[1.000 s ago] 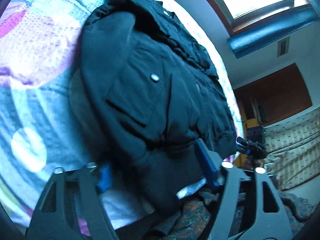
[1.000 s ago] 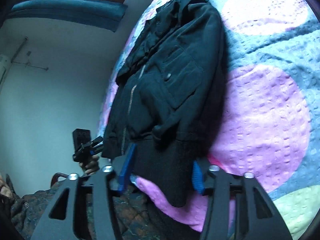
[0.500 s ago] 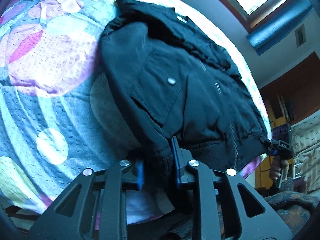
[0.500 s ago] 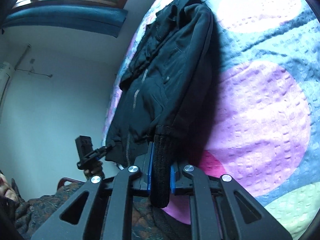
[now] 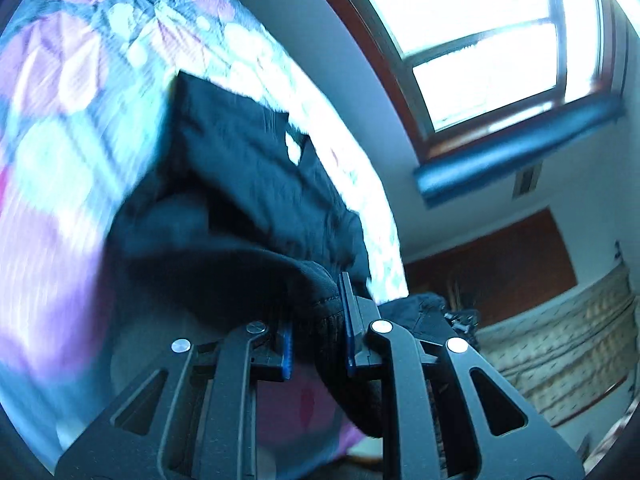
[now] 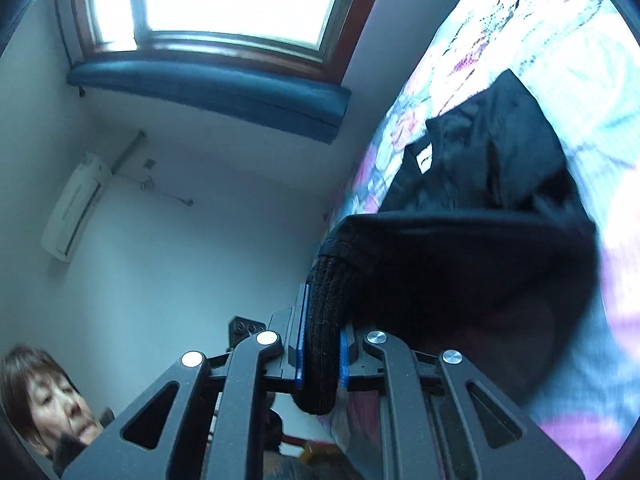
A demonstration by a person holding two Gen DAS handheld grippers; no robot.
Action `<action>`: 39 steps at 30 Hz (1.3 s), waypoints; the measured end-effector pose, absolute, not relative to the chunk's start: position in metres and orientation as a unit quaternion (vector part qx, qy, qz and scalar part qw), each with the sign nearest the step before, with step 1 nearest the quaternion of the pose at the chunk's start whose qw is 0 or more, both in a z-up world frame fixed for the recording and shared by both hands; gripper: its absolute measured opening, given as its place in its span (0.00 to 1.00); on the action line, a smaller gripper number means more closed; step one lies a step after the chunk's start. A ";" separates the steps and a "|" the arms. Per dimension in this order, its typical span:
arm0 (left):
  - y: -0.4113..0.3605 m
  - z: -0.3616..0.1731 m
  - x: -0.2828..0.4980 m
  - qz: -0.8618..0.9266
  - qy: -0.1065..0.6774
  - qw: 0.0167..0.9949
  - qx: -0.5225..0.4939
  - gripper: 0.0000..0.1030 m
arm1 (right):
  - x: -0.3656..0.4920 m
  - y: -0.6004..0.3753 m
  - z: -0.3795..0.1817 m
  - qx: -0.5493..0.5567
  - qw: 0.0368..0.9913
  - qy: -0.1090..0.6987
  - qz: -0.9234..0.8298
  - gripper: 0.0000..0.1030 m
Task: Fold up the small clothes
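Both my grippers, left and right, are clamped on the black jacket's ribbed hem above the bedspread.

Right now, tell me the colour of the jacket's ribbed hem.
Black; the ribbed hem shows best in the right wrist view.

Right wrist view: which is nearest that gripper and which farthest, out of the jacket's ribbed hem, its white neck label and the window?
1. The ribbed hem, pinched in the right gripper.
2. The white neck label, up the black jacket toward the collar, right of centre.
3. The window, on the far wall, upper left.
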State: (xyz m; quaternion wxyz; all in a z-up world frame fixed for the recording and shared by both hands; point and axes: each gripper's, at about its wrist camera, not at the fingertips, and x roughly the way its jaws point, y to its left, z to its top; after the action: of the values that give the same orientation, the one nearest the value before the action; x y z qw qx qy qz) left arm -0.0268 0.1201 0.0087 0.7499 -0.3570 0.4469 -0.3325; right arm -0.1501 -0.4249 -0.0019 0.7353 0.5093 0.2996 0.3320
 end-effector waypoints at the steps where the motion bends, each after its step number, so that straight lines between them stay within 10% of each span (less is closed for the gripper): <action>1: 0.117 0.006 -0.010 -0.329 0.447 0.748 -0.363 0.17 | -0.132 -0.427 -0.005 0.515 0.732 0.300 0.330 0.12; 14: 0.089 -0.085 0.134 -0.297 0.522 0.704 -0.380 0.23 | 0.013 -0.446 -0.110 0.592 0.678 0.378 0.216 0.12; 21: 0.139 -0.052 0.131 -0.298 0.474 0.719 -0.412 0.54 | 0.008 -0.457 -0.103 0.591 0.681 0.360 0.242 0.32; 27: 0.138 -0.033 0.127 -0.274 0.469 0.793 -0.275 0.61 | -0.014 -0.468 -0.059 0.515 0.753 0.337 0.232 0.58; 39: 0.050 -0.043 0.178 -0.353 0.495 0.791 -0.060 0.75 | 0.012 -0.451 -0.028 0.313 0.842 0.392 0.200 0.58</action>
State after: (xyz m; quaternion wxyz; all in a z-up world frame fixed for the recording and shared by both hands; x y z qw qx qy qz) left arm 0.1783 0.0496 -0.0432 0.7913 -0.0602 0.4952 -0.3534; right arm 0.0121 -0.4513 -0.0282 0.8416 0.3128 0.3923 0.1998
